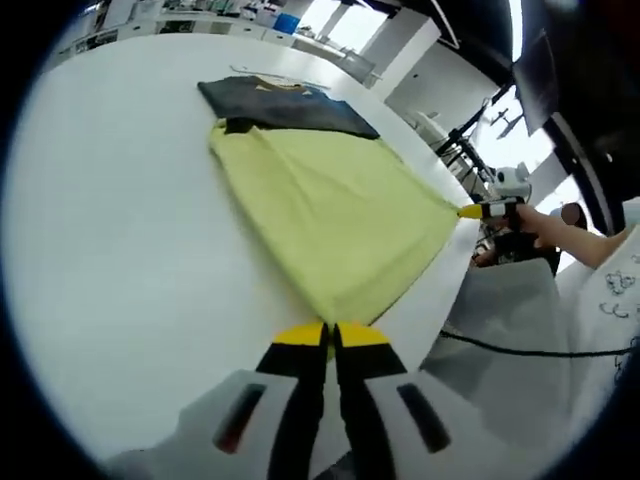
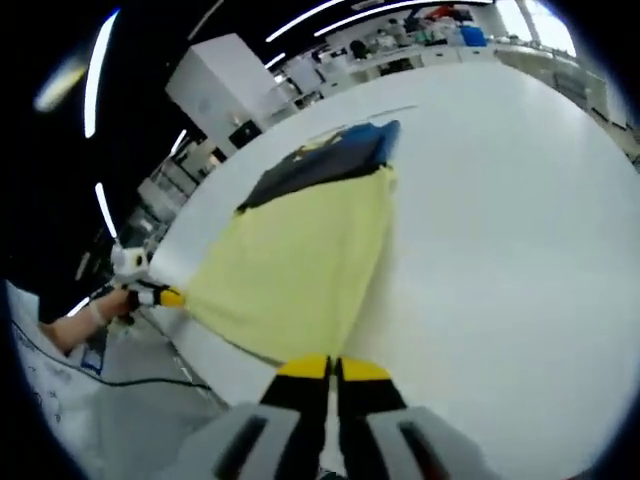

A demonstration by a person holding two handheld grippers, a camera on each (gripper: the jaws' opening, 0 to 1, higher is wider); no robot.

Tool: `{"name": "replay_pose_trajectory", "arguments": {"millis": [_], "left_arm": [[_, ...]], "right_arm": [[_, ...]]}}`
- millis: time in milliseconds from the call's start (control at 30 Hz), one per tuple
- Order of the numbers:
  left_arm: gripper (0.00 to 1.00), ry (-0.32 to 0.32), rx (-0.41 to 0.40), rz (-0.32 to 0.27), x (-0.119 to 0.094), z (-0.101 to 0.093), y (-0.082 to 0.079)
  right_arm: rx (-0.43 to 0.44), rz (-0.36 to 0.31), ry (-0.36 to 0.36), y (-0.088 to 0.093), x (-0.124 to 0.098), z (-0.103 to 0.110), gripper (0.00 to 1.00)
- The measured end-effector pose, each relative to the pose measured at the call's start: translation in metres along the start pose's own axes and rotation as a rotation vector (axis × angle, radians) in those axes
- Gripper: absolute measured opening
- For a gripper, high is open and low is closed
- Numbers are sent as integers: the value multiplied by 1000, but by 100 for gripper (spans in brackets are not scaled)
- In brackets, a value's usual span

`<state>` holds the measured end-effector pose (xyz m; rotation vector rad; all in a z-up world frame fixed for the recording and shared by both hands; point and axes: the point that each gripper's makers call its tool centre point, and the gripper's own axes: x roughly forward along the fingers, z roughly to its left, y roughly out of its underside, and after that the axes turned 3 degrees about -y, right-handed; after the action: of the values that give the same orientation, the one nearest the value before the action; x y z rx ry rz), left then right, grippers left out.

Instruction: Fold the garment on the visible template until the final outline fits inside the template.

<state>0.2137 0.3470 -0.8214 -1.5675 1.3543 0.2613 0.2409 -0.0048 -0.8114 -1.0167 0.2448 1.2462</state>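
Note:
A garment lies on the white table [image 1: 120,250]. Its near part is pale yellow [image 1: 330,210] and its far end is dark blue [image 1: 285,105]. My left gripper [image 1: 330,330] is shut on the near yellow edge, which is drawn taut into a point. In the left gripper view, my right gripper [image 1: 472,211] pinches another yellow corner at the table's right edge. In the right gripper view, the yellow cloth [image 2: 295,270] stretches from my shut right gripper [image 2: 330,362] to the left gripper [image 2: 172,297] at the left. Thin template lines [image 2: 380,110] show beyond the dark blue end [image 2: 320,160].
A hand [image 1: 545,225] holds the right gripper past the table edge, and a black cable [image 1: 530,350] runs over the floor there. A white cabinet [image 2: 215,80] and desks stand behind the table. Bare tabletop [image 2: 500,220] spreads beside the garment.

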Motion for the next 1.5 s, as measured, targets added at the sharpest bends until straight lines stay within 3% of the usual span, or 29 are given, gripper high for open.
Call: {"name": "replay_pose_trajectory", "arguments": {"millis": [367,567,767,1000,1133,1300,1500], "left_arm": [[0,81,-134,-4,-30,-27,21],[0,106,-151,9,-42,-41,33],[0,126,-147,2,-53,-59,33],[0,121,-162,7,-61,-66,36],[0,142,-180,-17,-62,-70,26],[0,147,-153,-44,-64,-67,4],[0,173,-155,-118,-69,-59,-40]], "right_arm": [[104,0,-50,36,-26,28,0],[133,7,-69,45,-41,39,0],[178,-25,-103,42,-54,51,0],[211,-44,-140,36,-59,58,0],[224,-62,-154,29,-59,61,0],[228,-95,-186,7,-62,65,0],[234,-151,-210,-27,-64,62,0]]}}
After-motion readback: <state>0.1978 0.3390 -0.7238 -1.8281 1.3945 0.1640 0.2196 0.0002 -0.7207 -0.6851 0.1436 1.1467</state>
